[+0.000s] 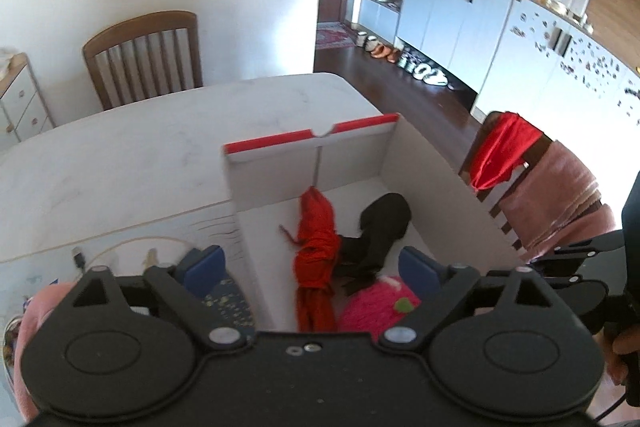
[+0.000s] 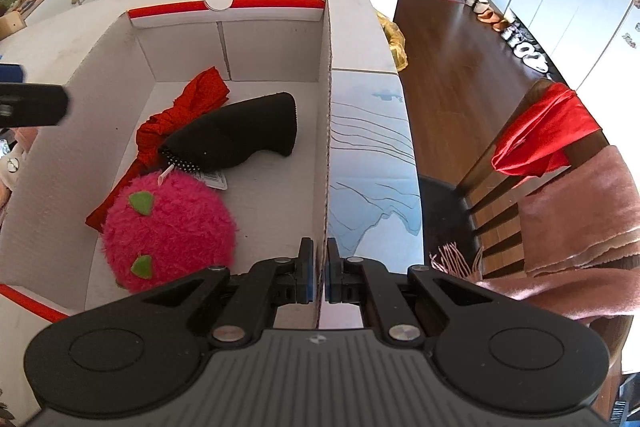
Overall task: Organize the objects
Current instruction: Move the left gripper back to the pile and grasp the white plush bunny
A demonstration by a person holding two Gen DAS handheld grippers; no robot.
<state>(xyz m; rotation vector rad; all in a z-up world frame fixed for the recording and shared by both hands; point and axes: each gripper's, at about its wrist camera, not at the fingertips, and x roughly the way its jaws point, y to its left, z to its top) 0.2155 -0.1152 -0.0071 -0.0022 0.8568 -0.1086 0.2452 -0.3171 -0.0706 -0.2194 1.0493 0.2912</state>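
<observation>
Right gripper (image 2: 319, 275) jaws clenched on box wall (image 2: 326, 147), left gripper (image 1: 312, 263) jaws released, cable (image 1: 116, 247) only in left view

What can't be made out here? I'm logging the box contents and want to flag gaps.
- Pink plush ball: left wrist view, near part hidden by the left hand-held gripper.
- Red cloth: right wrist view, partly covered by the black sock and plush.
- Sock's white tag: print too small to read.
- Box near corner: hidden behind the right hand-held gripper.
</observation>
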